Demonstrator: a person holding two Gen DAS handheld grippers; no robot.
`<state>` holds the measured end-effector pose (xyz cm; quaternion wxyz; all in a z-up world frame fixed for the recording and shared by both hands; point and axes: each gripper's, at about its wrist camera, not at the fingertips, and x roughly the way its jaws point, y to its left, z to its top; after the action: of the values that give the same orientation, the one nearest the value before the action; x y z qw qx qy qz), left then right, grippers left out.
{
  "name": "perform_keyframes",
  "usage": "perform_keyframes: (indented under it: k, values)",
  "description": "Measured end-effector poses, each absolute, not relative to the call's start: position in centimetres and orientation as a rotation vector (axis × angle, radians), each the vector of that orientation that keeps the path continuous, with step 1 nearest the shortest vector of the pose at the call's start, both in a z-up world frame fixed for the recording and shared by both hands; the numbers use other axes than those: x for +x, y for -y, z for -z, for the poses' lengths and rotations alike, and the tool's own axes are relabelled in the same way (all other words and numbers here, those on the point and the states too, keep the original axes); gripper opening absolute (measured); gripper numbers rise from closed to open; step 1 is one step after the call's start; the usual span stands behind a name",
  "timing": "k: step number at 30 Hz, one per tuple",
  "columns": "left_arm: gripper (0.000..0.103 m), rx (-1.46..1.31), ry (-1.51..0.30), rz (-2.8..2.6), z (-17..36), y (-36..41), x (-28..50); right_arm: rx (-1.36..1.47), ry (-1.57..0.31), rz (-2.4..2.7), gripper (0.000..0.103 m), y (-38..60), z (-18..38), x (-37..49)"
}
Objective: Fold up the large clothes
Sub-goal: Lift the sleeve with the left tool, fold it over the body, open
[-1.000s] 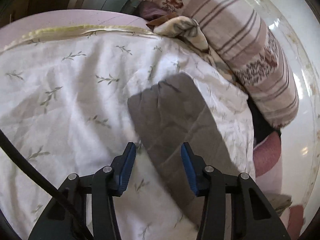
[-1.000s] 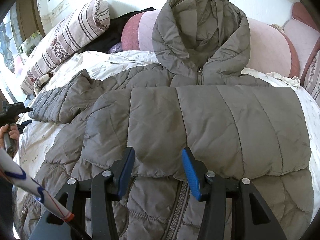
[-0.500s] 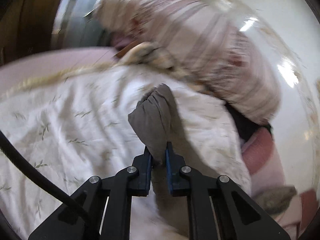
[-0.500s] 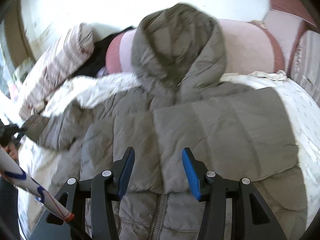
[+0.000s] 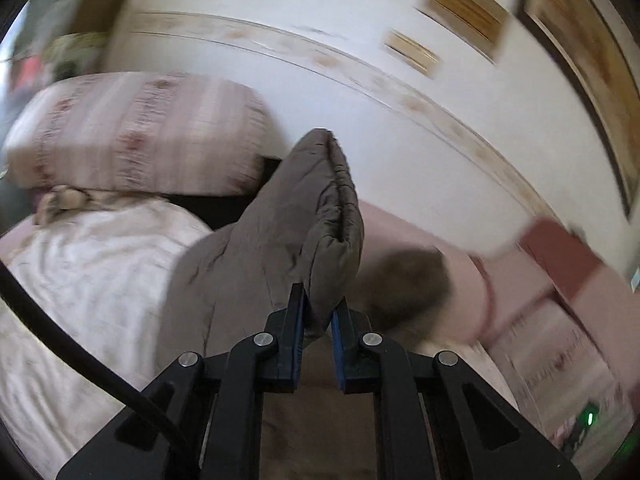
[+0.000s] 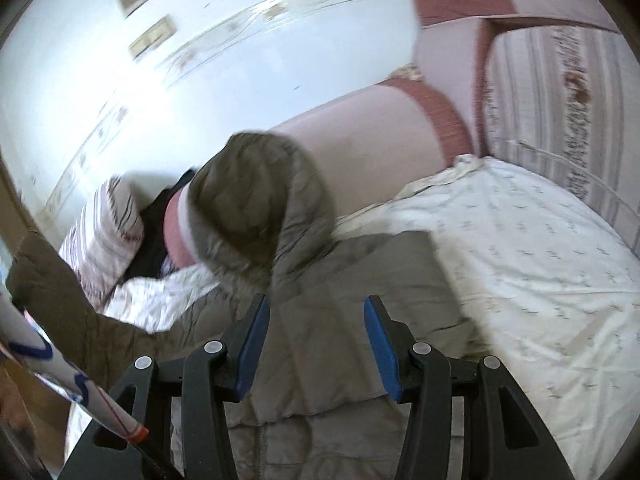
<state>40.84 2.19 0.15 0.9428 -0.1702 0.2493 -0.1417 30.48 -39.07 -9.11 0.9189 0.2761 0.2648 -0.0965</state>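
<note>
Though blurred, sleeve (image 5: pixel 304 216) (grey) pinched.

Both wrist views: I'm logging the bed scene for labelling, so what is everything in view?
Grey quilted hooded jacket: one, spread on bed.
Jacket sleeve: one, grey, lifted.
White sprigged bedsheet: one, covering bed.
Pink bolster cushion: one, under hood.
Striped pink pillow: one, left of sleeve.
Framed pictures: several, gold-toned, on wall; blurred.
Left tool: black, blue pads, shut on sleeve.
Right tool: black, blue pads, open above jacket.
</note>
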Motion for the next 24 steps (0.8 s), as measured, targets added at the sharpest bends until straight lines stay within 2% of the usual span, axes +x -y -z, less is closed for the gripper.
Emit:
perform_keyframes:
  k: [4,7,15,17,19,21,24]
  values:
    - [0.012,-0.259,-0.588,0.409,3.3,6.9,39.1,0.607,-0.524,0.231,0.053,42.1,8.8,28.7]
    - [0.012,-0.198,-0.681,0.466,8.4,13.4,38.2,0.64,-0.517,0.239,0.053,43.7,8.9,27.6]
    - [0.014,0.016,-0.913,0.442,21.0,22.9,37.6,0.673,-0.551,0.22,0.054,44.8,9.8,27.2]
    - [0.026,0.096,-0.924,0.446,21.5,23.7,37.1,0.686,-0.57,0.202,0.054,44.9,10.3,27.3]
    - [0.049,0.107,-0.925,0.506,20.3,23.3,36.2,0.703,-0.588,0.189,0.054,44.8,10.8,27.7]
    - [0.054,0.093,-0.863,0.523,18.2,21.8,34.6,0.724,-0.605,0.179,0.054,44.8,11.4,28.0]
    - [0.07,0.04,-0.76,0.486,15.0,17.6,33.5,0.777,-0.672,0.132,0.054,44.3,13.2,29.3]
